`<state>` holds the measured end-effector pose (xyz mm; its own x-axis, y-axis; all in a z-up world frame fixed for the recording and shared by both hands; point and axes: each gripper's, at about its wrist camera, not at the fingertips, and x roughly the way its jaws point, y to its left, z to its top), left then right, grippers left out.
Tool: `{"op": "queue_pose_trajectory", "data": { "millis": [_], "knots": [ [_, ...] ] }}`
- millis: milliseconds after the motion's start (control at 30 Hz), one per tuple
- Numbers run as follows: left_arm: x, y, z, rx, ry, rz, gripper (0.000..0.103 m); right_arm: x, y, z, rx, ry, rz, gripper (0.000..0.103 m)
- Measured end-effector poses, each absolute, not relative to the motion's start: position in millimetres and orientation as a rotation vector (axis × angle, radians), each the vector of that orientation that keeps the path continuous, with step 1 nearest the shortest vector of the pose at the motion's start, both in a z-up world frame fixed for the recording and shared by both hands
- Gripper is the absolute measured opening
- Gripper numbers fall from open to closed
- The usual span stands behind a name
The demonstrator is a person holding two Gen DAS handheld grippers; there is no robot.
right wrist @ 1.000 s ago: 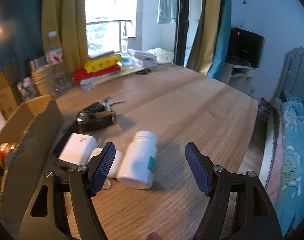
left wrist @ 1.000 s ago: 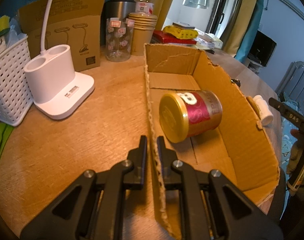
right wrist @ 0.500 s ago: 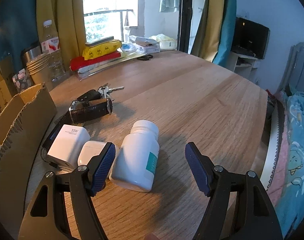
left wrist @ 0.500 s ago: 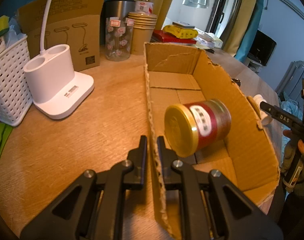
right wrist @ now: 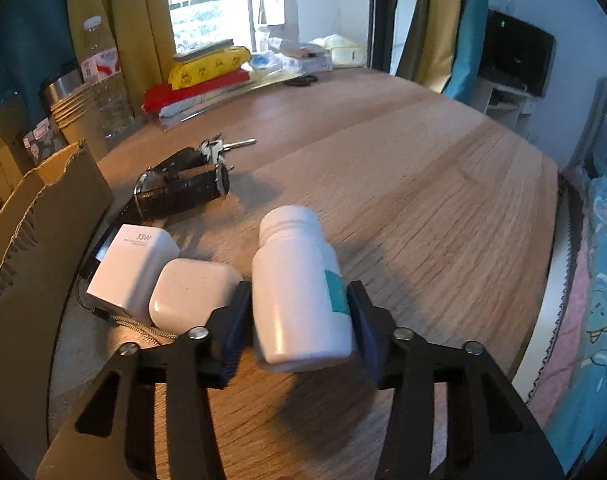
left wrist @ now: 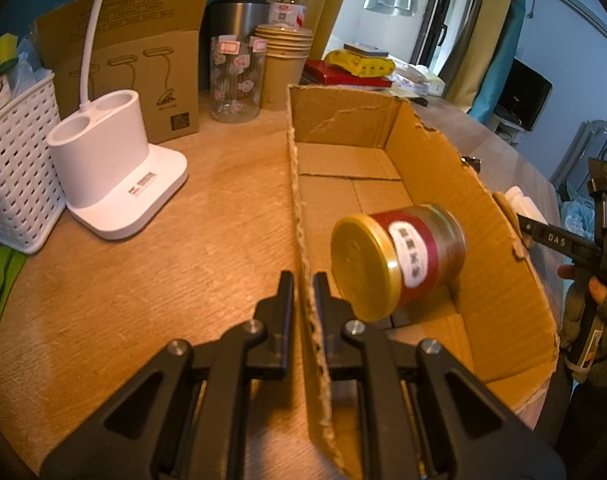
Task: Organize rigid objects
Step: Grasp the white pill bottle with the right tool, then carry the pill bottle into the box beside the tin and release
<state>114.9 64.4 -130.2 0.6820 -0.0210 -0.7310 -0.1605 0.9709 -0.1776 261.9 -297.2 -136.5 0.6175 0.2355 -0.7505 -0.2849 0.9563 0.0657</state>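
An open cardboard box [left wrist: 443, 168] lies on the wooden table, and my left gripper [left wrist: 303, 278] is shut on its near left wall. A red-labelled jar with a gold lid [left wrist: 399, 264] lies on its side inside the box, blurred. In the right wrist view a white pill bottle [right wrist: 299, 272] with a teal label lies on the table between the blue pads [right wrist: 235, 328] of my right gripper [right wrist: 299, 316]. Its jaws are closing and both pads touch the bottle's sides. A white charger [right wrist: 131, 264], a white earbud case [right wrist: 191, 296], a black watch [right wrist: 183, 192] and keys [right wrist: 223, 146] lie left of it.
The box's outer wall [right wrist: 35, 264] stands close to the left of the bottle. A white lamp base [left wrist: 115, 176], a white basket [left wrist: 15, 168], a brown carton [left wrist: 143, 72], cups and bottles crowd the far left. A gloved hand [left wrist: 595, 308] is beyond the box's right wall.
The right gripper moved down over the white bottle and its jaws narrowed onto it. The jar rolled toward the near right of the box. The left gripper stayed put.
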Motion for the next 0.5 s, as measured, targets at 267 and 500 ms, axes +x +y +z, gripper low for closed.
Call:
{"op": "queue_pose_trajectory", "data": {
  "millis": [267, 500],
  "knots": [
    [115.2, 65.3, -129.9, -0.232, 0.818, 0.082, 0.010, 255.6, -300.0, -126.8, -0.057, 0.802, 0.301, 0.045],
    [115.4, 65.9, -129.8, -0.230, 0.818, 0.083, 0.010, 240.3, -297.9, -100.9, -0.051, 0.737, 0.319, 0.045]
  ]
}}
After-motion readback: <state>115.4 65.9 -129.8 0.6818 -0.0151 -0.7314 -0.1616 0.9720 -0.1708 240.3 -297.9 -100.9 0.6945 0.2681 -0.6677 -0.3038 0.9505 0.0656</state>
